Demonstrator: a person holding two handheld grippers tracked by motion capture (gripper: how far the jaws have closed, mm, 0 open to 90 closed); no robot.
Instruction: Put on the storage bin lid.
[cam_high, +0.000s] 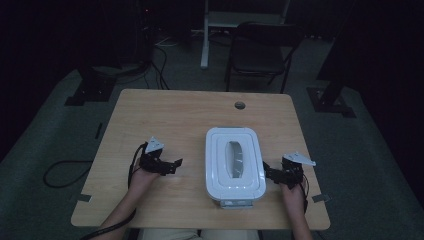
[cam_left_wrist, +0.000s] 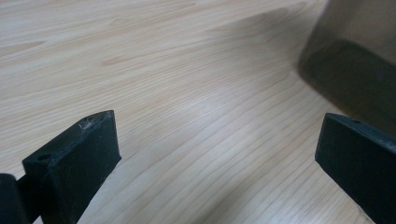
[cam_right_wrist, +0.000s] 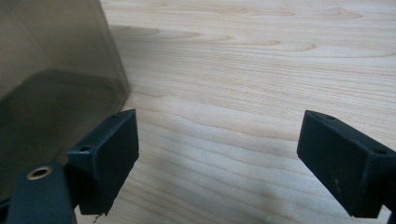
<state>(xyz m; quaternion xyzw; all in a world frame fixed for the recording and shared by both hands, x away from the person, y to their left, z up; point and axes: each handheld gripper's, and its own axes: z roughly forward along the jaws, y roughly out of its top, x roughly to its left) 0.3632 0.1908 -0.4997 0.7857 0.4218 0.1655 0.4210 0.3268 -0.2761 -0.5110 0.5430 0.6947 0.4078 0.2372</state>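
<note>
A white lidded box (cam_high: 234, 167) with a clear window in its lid sits right of centre on the wooden table (cam_high: 170, 115). My left gripper (cam_high: 176, 165) rests on the table to the box's left, open, with nothing between its jaws; the box's dark translucent wall (cam_left_wrist: 359, 60) shows at the upper right of the left gripper view. My right gripper (cam_high: 266, 170) lies close against the box's right side, open and empty. In the right gripper view the box's wall (cam_right_wrist: 51, 70) stands just left of the left jaw.
A round cable hole (cam_high: 240, 105) sits near the table's far edge. Beyond the table stand a dark folding chair (cam_high: 260, 50) and a white post (cam_high: 204, 35). Cables (cam_high: 60, 172) lie on the floor at left.
</note>
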